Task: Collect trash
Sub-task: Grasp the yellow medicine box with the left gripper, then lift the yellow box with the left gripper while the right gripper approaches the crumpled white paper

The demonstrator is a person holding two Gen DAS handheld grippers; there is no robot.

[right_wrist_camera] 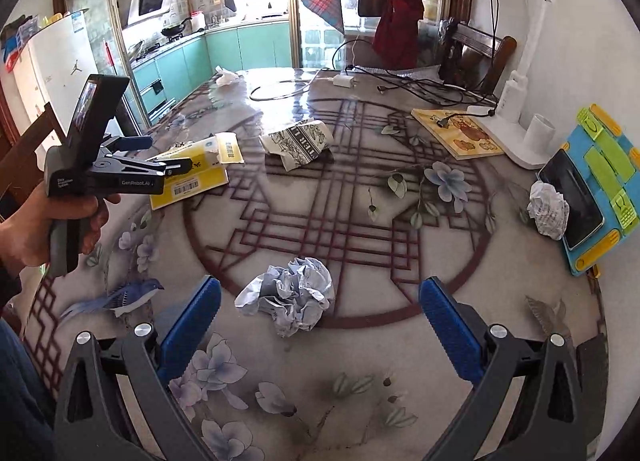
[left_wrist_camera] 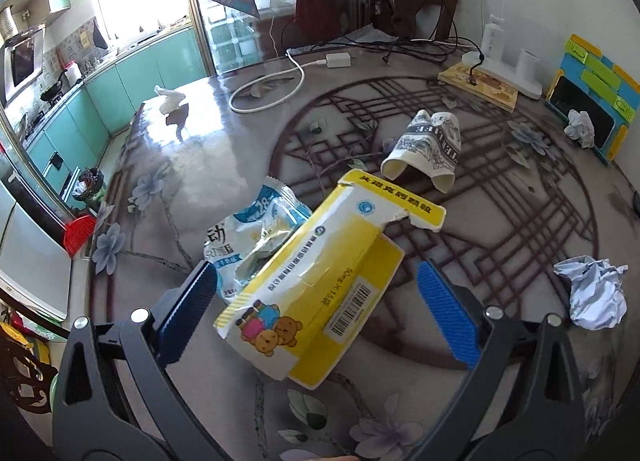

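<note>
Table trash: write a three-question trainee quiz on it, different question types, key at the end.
1. True or false: the left gripper is shut on the yellow box.
2. What lies between the right gripper's open fingers? A) paper ball B) crushed cup C) charger
3. Fill in: the blue-and-white wrapper lies partly under the ____.

Key: 1 false, it is open around the box; 2 A; 3 yellow box.
</note>
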